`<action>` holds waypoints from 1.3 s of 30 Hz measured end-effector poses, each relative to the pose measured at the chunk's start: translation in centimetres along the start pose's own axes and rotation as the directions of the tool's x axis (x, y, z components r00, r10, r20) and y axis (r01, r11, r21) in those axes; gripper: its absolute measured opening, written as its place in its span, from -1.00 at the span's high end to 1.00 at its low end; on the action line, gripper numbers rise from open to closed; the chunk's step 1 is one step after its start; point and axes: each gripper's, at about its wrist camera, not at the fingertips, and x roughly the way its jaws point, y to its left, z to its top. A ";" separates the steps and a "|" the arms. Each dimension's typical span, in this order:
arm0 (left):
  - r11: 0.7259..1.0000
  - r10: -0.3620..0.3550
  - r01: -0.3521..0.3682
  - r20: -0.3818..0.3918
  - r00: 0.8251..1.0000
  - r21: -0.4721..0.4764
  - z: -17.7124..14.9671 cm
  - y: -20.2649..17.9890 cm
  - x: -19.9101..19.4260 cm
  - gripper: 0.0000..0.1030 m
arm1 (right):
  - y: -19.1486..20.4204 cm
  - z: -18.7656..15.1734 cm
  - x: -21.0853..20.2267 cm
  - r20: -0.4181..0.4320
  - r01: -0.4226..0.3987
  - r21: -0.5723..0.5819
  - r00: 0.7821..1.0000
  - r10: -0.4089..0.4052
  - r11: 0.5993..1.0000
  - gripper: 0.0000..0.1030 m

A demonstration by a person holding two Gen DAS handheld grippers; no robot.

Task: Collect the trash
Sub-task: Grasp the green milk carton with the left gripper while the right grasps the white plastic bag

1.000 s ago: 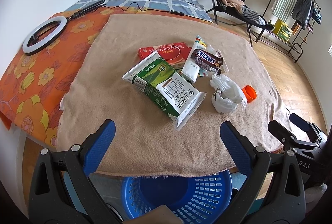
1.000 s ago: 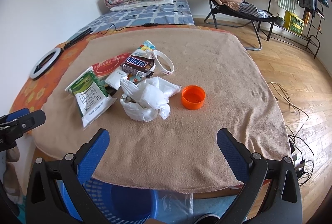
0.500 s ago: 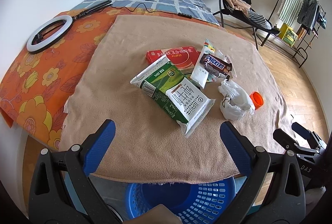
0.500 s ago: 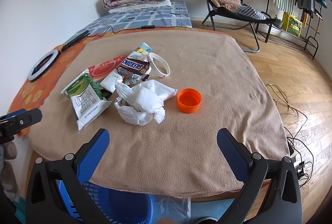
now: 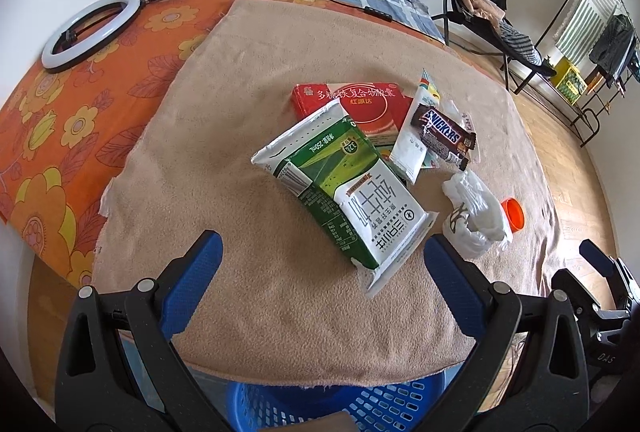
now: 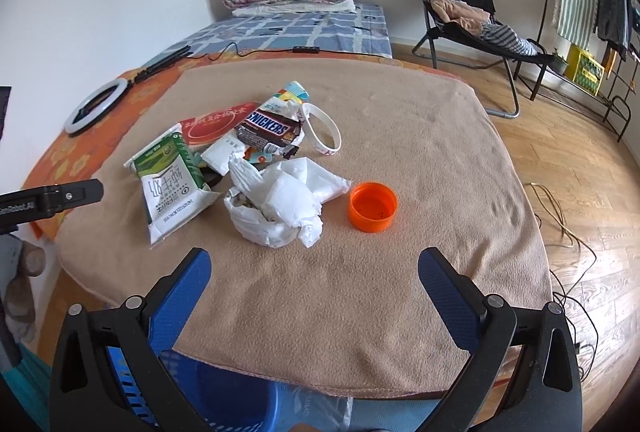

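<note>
A: How do the claws stand?

B: The left claw (image 5: 318,264) is spread wide with nothing between its blue pads; the right claw (image 6: 314,274) is spread just as wide and holds nothing either. Both hang over the near edge of the bench (image 5: 248,135), which is covered by a tan blanket.

A: And the trash?

B: Just ahead of the left claw, slightly toward its right finger, lies a flattened green-and-white milk carton (image 5: 346,191). Beyond it sits a red box (image 5: 352,101) with a white packet (image 5: 410,145) and a brown Snickers wrapper (image 5: 444,135) lying on the heap. Ahead of the right claw, a little left of centre, is a crumpled white plastic bag (image 6: 280,203); an orange cap (image 6: 373,207), open side up, lies just right of it. Farther out rests a white paper ring (image 6: 322,129).

A: Anything below?

B: A blue basket (image 5: 384,406) sits under the bench edge, beneath both claws
</note>
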 end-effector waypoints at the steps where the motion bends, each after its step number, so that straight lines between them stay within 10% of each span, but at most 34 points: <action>1: 1.000 -0.006 0.006 -0.008 1.000 -0.012 0.4 -0.1 0.3 -0.99 | 0.0 0.5 0.3 -0.004 -0.009 -0.010 1.000 0.009 1.000 -0.99; 39: 0.986 0.132 -0.145 -0.152 0.980 -0.081 3.8 -3.7 10.6 -0.90 | 0.8 2.9 8.7 -0.117 -0.081 -0.052 0.990 0.074 0.995 -0.99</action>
